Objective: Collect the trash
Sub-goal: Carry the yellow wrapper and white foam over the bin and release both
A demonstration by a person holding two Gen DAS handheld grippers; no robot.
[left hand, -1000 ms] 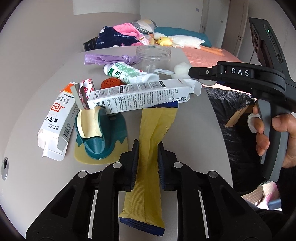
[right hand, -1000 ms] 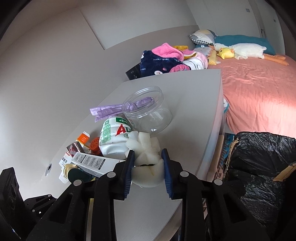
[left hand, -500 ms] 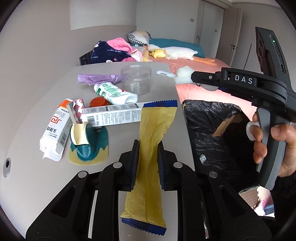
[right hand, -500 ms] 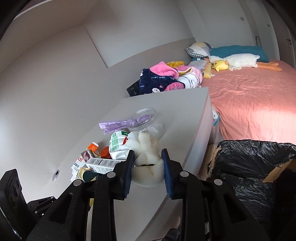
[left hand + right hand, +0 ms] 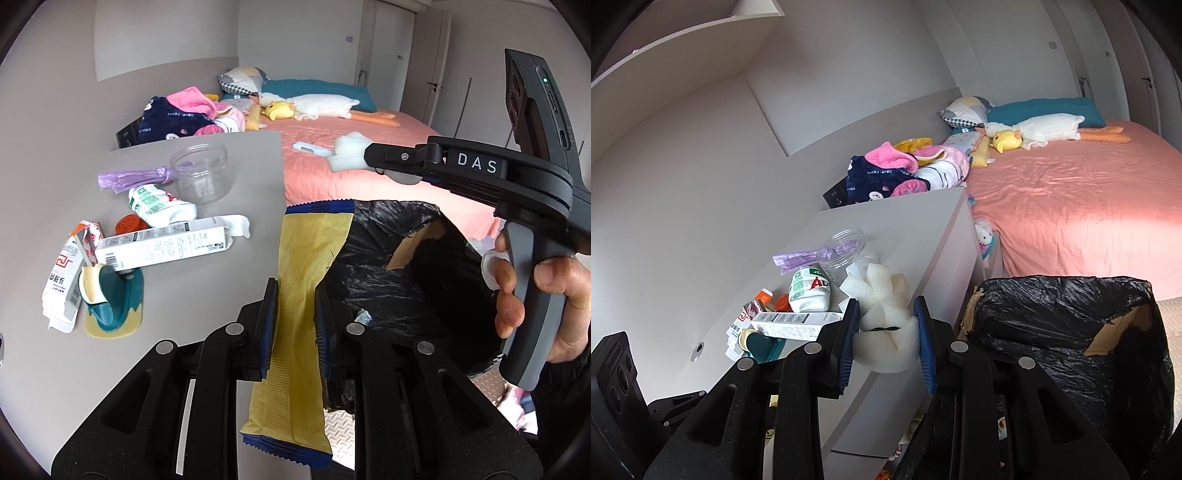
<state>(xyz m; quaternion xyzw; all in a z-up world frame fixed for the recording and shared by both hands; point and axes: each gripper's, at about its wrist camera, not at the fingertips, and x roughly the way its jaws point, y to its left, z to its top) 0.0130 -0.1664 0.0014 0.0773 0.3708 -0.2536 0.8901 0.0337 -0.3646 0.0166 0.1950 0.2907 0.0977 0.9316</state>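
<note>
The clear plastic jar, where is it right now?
In the left wrist view, the clear plastic jar stands upper left on the grey table, touching the purple bag.

Two grippers: left gripper (image 5: 293, 325), right gripper (image 5: 886, 334). One yellow wrapper (image 5: 299, 295). One white foam piece (image 5: 882, 317). One black-lined bin (image 5: 1067, 332). Two cartons: long carton (image 5: 166, 247), short carton (image 5: 61, 280). One clear jar (image 5: 201, 173).
</note>
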